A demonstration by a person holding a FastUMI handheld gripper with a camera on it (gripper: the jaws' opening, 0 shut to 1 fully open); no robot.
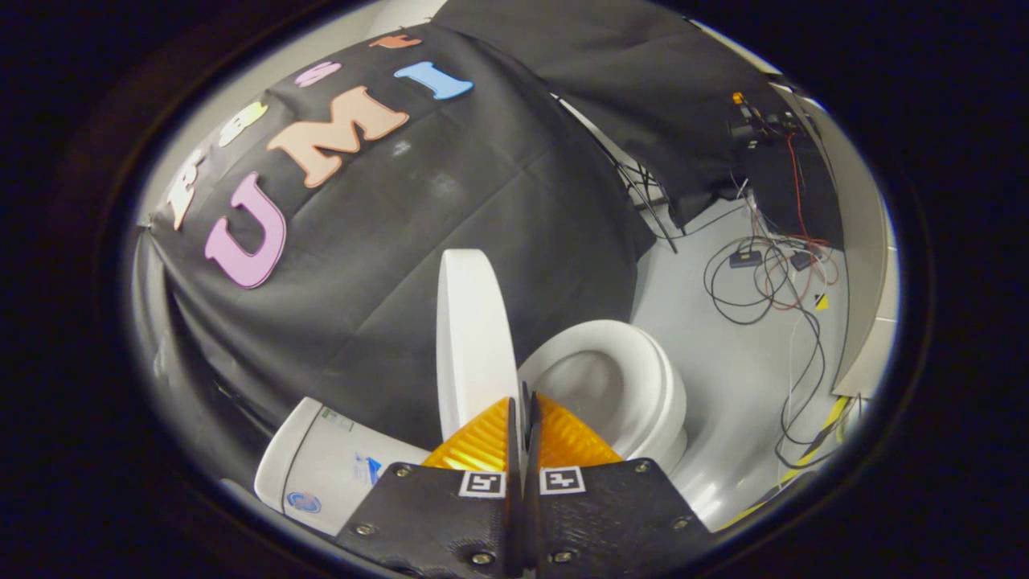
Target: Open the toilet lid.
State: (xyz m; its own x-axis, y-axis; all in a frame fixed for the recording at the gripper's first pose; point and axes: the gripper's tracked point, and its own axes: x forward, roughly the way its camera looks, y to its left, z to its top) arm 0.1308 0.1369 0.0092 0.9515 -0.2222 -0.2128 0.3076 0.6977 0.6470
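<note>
The single camera rides on the gripper [521, 398] and looks forward along its two fingers, which sit pressed together with nothing between them. It is rolled, so the scene appears tilted. It looks from close range at the raised toilet lid [474, 338], just ahead of the fingertips, with the toilet seat [635, 370] just beyond and the grey floor [739, 378] with loose cables [764, 281] farther off.

Glossy white toilet lid [474, 338] and seat [643, 378] are gleaming smooth against matt, creased black cloth wall [450, 201] and ribbed fingers [482, 442].
</note>
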